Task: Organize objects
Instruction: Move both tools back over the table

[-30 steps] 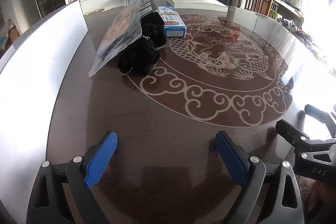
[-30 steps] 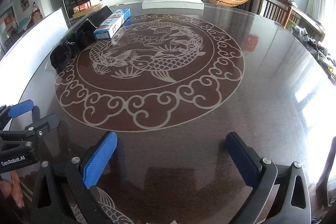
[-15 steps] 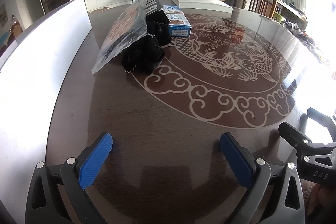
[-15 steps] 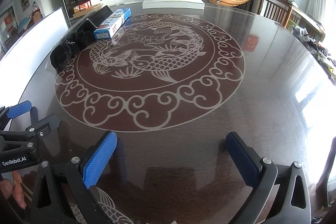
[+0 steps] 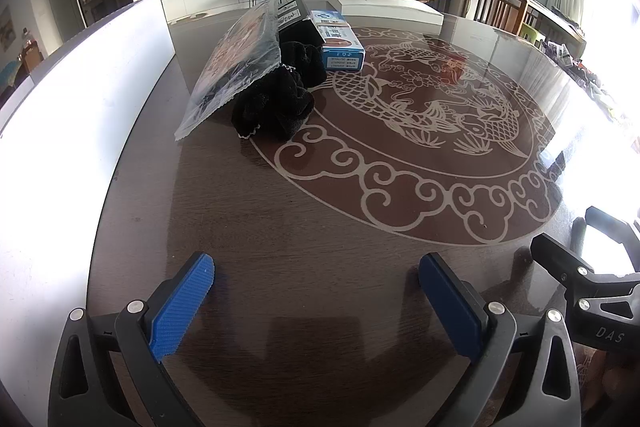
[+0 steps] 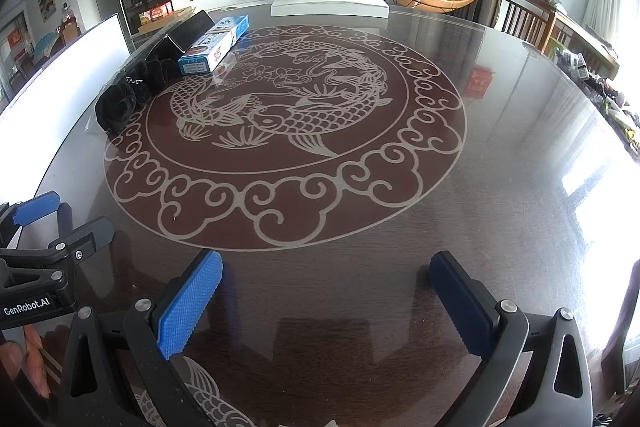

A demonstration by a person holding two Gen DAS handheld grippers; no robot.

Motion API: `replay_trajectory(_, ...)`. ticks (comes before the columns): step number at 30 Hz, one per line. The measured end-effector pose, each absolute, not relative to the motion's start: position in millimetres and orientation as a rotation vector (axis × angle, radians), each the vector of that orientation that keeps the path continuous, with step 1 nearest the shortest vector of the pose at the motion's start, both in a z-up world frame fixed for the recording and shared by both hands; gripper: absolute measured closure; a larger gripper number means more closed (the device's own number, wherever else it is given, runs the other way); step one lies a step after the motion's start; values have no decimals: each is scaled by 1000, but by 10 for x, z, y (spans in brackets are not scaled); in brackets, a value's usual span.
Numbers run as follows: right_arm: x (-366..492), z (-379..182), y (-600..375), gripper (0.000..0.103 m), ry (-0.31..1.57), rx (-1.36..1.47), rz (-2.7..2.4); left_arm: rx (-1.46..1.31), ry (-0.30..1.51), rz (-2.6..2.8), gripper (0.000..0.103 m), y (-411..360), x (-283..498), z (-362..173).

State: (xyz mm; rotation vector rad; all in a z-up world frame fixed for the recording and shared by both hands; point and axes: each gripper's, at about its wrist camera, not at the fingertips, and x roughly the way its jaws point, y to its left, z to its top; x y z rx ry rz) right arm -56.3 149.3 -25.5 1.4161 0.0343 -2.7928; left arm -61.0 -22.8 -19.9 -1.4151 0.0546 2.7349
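A clear plastic packet (image 5: 236, 67) leans on a pile of black cloth (image 5: 280, 103) at the far left of the round table (image 5: 320, 287). A blue and white box (image 5: 340, 41) lies behind the cloth, beside a black box (image 5: 294, 17). In the right wrist view the cloth (image 6: 132, 95) and the blue and white box (image 6: 216, 45) show at the far left. My left gripper (image 5: 316, 291) is open and empty, low over the near table edge. My right gripper (image 6: 326, 293) is open and empty too, to the right of the left one.
A white board (image 5: 80, 99) stands along the table's left edge. A large white flat box (image 6: 330, 3) lies at the far side. Chairs (image 6: 528, 23) and clutter stand off the right edge. The right gripper's body (image 5: 592, 291) shows in the left wrist view.
The left gripper has moved slightly forward toward the cloth pile and packet, which now look a bit nearer. The right gripper has barely moved. Both stay open.
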Motion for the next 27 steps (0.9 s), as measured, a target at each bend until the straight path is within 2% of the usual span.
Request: replay_trajectory(27, -570, -258, 1490, 0, 35, 1418, -2791, -1430, 32, 2759, 0, -261, -605, -174)
